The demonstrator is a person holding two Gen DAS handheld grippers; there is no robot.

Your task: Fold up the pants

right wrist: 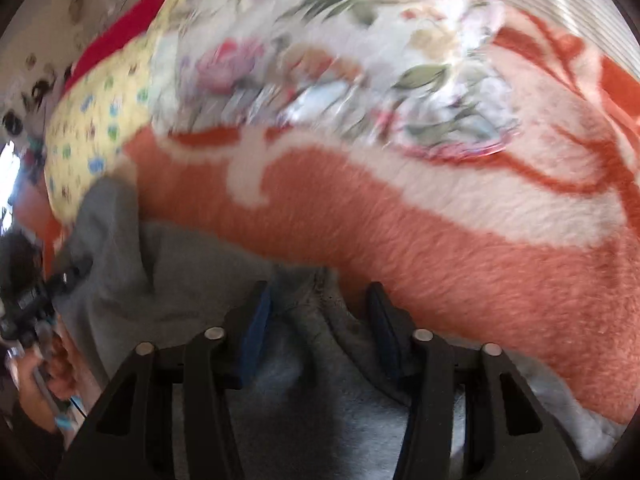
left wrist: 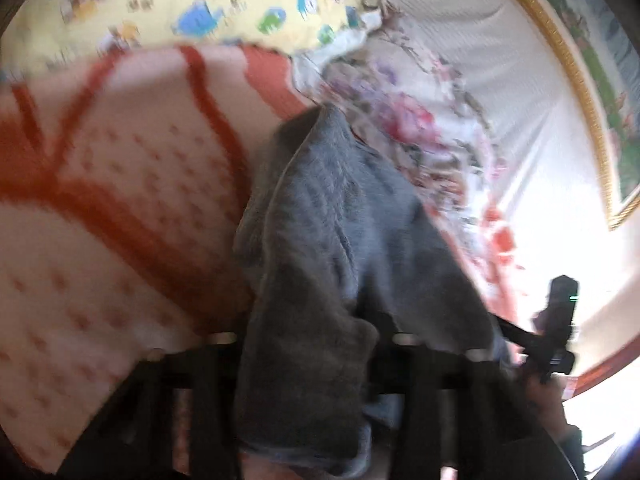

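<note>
the grey pants (left wrist: 320,260) drape over the left gripper (left wrist: 308,360), bunched between its jaws and apparently clamped; the right gripper (right wrist: 320,308) straddles their cloth, grip unclear. they lie on an orange-and-cream blanket (right wrist: 440,240).

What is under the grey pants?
The grey pants lie on an orange and cream blanket, which shows around them. Whatever is beneath the blanket is covered, so I cannot tell.
</note>
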